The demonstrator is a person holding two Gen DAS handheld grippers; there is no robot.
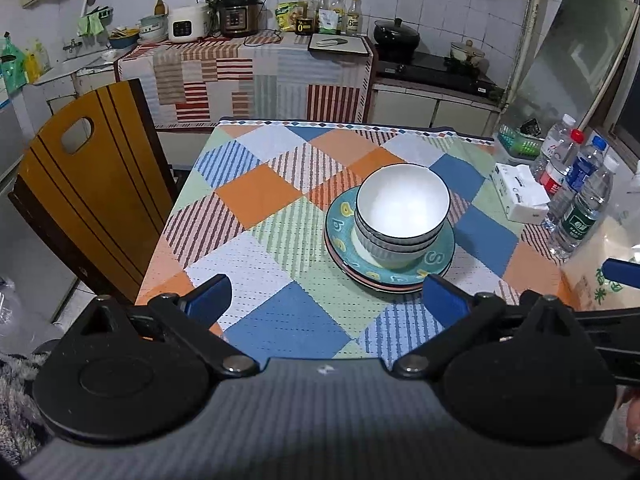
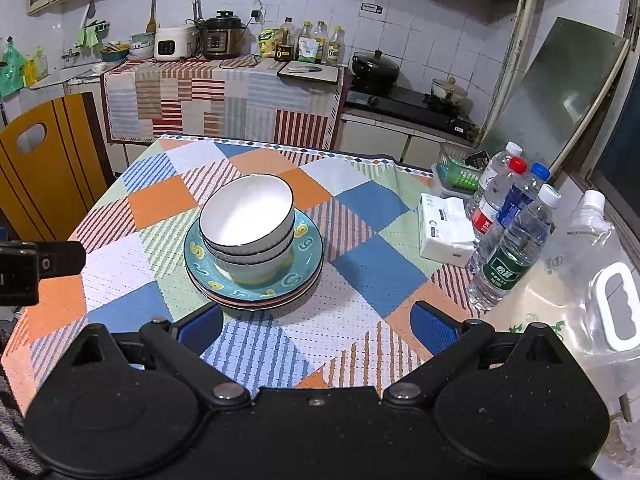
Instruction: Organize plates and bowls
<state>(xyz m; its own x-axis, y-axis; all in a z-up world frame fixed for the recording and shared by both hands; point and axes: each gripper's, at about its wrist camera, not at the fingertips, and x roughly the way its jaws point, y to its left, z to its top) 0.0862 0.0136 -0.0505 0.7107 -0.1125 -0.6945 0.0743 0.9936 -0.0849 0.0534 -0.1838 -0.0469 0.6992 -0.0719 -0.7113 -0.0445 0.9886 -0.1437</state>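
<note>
At the bottom of the left wrist view the left gripper hangs low over the near edge of the table, its blue fingers spread wide with nothing between them. The right fingertip sits just beside the near rim of the plates, though whether it touches cannot be told. In the right wrist view the right gripper is likewise spread and empty, its fingers framing a patch of checked tablecloth at lower centre.

Just beyond, in the centre of both views, stands the task's ware: a stack of bowls nested one in another, white inside with dark rims, sitting upright on a stack of plates. The top plate is teal with yellow letters; pinkish rims show under it. The bowls lean slightly off centre on the plates.

Further right lie a tissue pack and a cluster of water bottles; at middle left stands a wooden chair. The kitchen counter fills the upper frame.

Judging by this, everything is already gathered in one pile, so the step in hand is either the finish or the start of taking it apart. If more follows, the next move calls for pinching a bowl rim or gripping the plates from both sides, keeping the pile level so the leaning bowls do not slide.
</note>
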